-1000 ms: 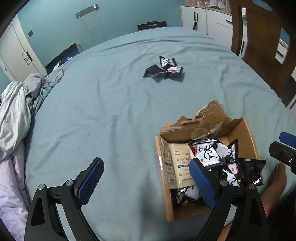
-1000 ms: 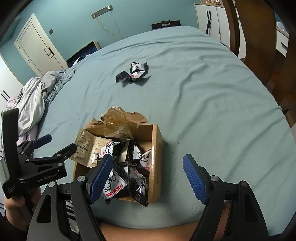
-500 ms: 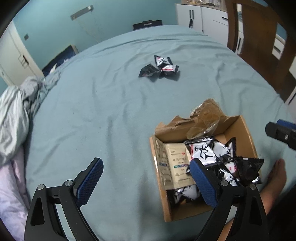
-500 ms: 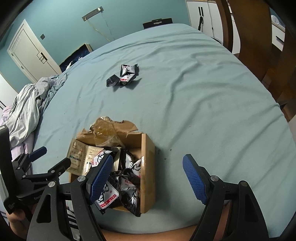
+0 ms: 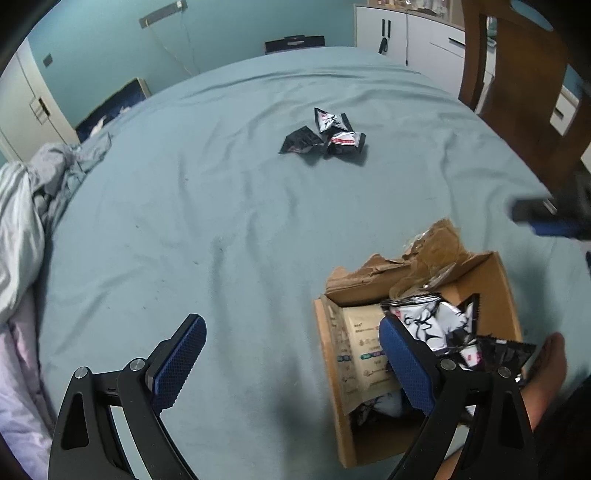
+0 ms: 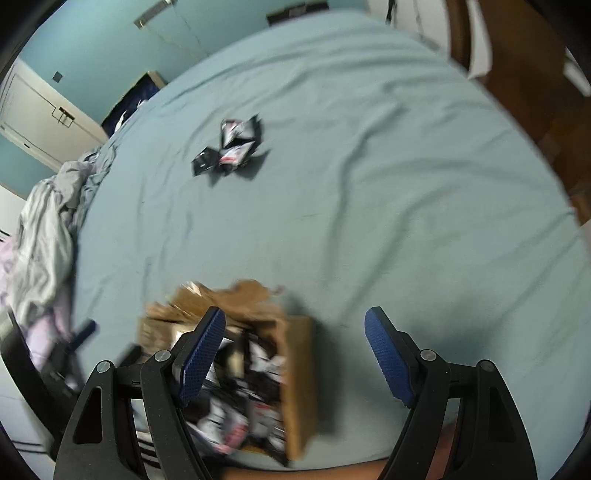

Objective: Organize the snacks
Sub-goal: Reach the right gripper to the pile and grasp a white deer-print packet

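An open cardboard box (image 5: 504, 280) (image 6: 301, 373) full of black-and-white snack packets (image 5: 428, 325) sits on the teal sheet at the near edge. Three loose snack packets (image 5: 325, 134) (image 6: 231, 147) lie in a small cluster farther out on the bed. My left gripper (image 5: 291, 354) is open, held above the sheet, with its right finger over the box's left side. My right gripper (image 6: 295, 354) is also open, hovering over the box's right wall; nothing is between its fingers. The tip of the right gripper (image 5: 546, 218) shows blurred at the left wrist view's right edge.
Crumpled grey and lilac bedding (image 5: 22, 221) (image 6: 44, 236) is heaped at the left. A wooden chair (image 5: 524, 92) stands at the right beside white cabinets (image 5: 406, 33). A person's bare foot (image 5: 550, 365) rests by the box. Torn flaps (image 5: 424, 254) stick up from the box's far side.
My right gripper swung to the right and forward, so the box slid left and lower in its view, now blurred. The left gripper shifted slightly; the loose packets stayed put.
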Tool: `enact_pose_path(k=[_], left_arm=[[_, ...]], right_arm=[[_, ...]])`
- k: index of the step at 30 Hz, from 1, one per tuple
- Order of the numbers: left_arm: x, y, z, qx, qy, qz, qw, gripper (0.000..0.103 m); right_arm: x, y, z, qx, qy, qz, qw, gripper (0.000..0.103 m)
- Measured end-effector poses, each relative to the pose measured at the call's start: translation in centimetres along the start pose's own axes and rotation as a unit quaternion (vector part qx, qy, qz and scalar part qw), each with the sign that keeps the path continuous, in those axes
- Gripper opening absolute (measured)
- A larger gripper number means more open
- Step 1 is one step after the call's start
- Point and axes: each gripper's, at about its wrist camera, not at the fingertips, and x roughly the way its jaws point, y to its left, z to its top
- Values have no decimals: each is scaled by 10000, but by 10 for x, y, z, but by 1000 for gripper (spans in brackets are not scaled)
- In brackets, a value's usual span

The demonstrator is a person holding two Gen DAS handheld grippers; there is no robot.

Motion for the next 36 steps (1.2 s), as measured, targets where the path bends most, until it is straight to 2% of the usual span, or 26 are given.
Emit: enact_pose_path(k=[3,7,11,14,17,22,26,28,29,32,36], left_arm=[[0,1,1,-54,-38,-143,9999,96],[5,5,2,-133,-3,-306,9994,96],[16,18,7,-429,181,-521,9976,96],[18,32,8,-760,152,-579,9953,96],[18,40,8,-975,111,-457,9941,96],[22,40,9,-970,133,-355,9946,97],[26,42,12,-942,140,-256,9951,97],[28,42,13,-910,136,-159,9956,97],[30,42,14,-884,130,-67,9960,97],[33,43,14,-818,128,209,9963,97],[32,45,12,-825,142,322,9960,97]], right_arm=[[19,11,37,268,274,291,9988,78],[52,32,87,488,503,405,9967,78],[109,34,130,867,813,403,9921,78],[133,33,149,1131,647,244,9912,78],[151,33,164,1309,497,89,9901,78],[182,34,165,1425,743,-345,9864,78],[184,39,159,1288,580,-514,9886,76],[184,53,155,743,635,-740,9925,45],[182,61,151,406,648,-650,9949,37],[163,69,134,11,449,-716,9964,35],[124,57,105,235,308,-354,9986,35]])
